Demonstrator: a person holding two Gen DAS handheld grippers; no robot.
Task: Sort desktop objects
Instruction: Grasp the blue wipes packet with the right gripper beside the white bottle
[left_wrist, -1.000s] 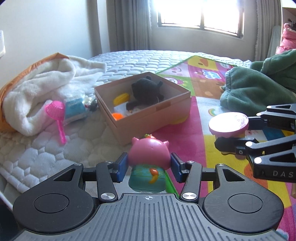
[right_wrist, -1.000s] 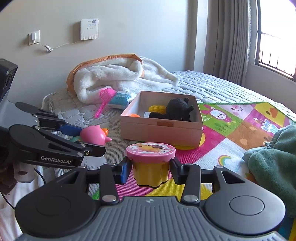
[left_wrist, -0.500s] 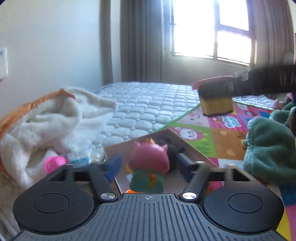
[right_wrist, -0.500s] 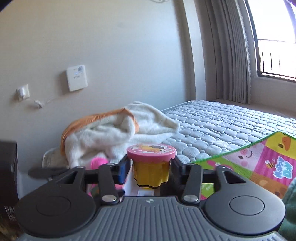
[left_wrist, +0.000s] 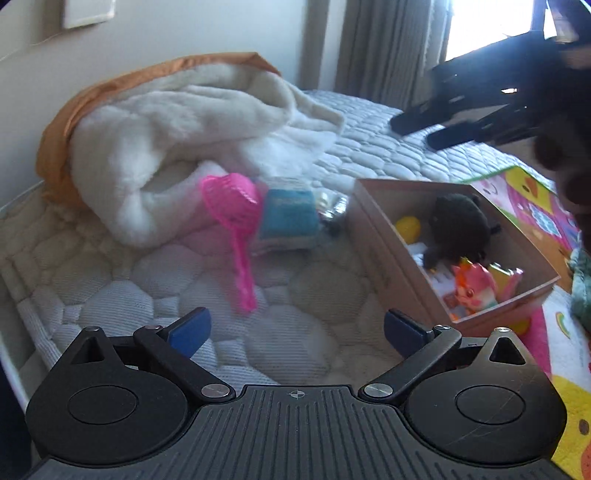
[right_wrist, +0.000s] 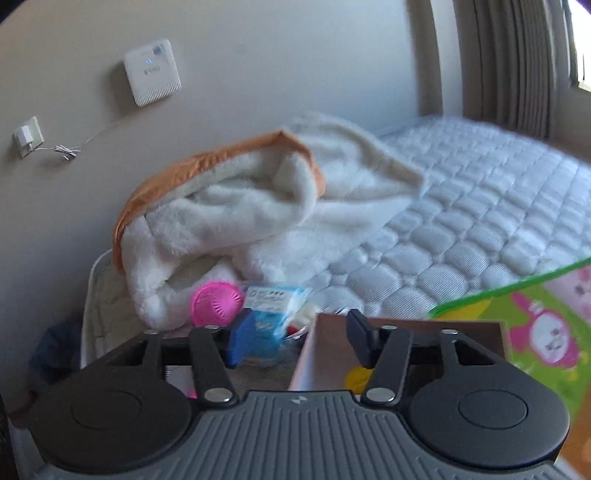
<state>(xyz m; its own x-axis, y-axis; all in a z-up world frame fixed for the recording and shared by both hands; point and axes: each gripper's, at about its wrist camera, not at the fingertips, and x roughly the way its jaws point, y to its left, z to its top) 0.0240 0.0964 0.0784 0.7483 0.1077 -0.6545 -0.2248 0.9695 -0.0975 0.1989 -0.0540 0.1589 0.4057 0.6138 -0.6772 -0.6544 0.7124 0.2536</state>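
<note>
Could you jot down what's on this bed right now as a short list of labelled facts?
Surface: quilted mattress
Box: cardboard box, open top
In box: black plush, pink pig toy, yellow piece
Outside box: pink scoop, blue packet, white blanket
Left claw: opening, nothing between
Right claw: closing, nothing between

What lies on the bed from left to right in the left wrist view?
White blanket → pink scoop → blue packet → cardboard box → colourful play mat.
</note>
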